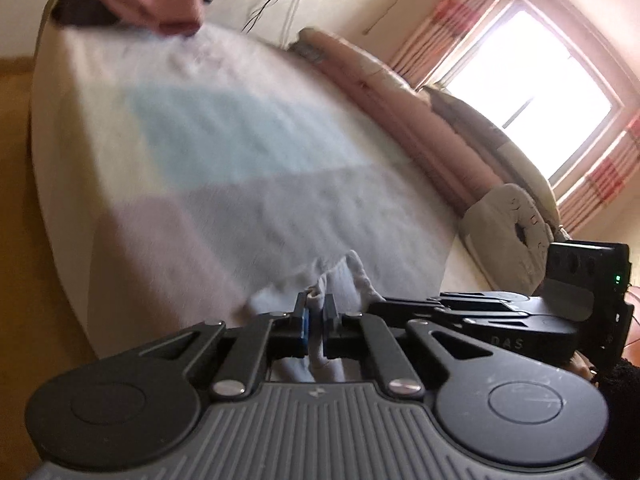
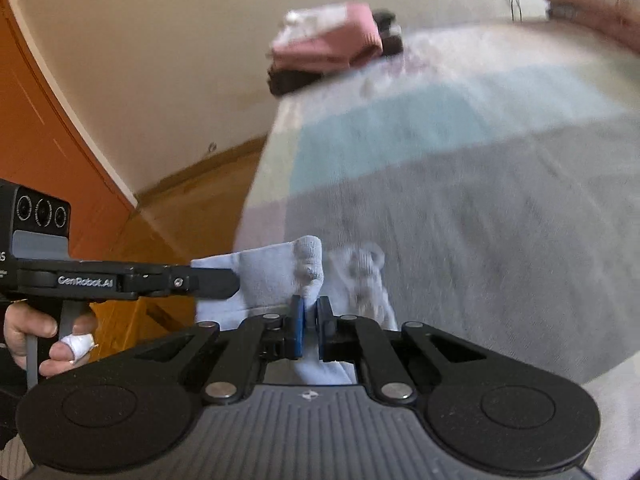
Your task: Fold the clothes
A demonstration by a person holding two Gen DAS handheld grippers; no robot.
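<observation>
The left gripper [image 1: 316,312] was closed tight on a bunched edge of a pale blue-white garment [image 1: 344,276], cloth pinched between its blue pads. The right gripper [image 2: 311,316] was likewise clamped on the same piece, a fold of the knit fabric [image 2: 276,272] sticking up above its fingertips. The garment hung between the two grippers just above the near edge of the bed [image 1: 100,80], whose cover [image 1: 240,152] showed blue, grey and pink blocks. At the bed's far corner sat a stack of folded clothes [image 2: 328,44], pink on top of dark.

The garment looked light, soft and limp, so it would probably sag and bunch wherever it was not held. Holding it at two spread points along one edge should let it hang flat. The pictures were blurred, so what kind of garment it was, perhaps a small top or a sock, could not be told. A bandaged finger [image 2: 78,344] showed on the person's left hand [image 2: 28,332].
</observation>
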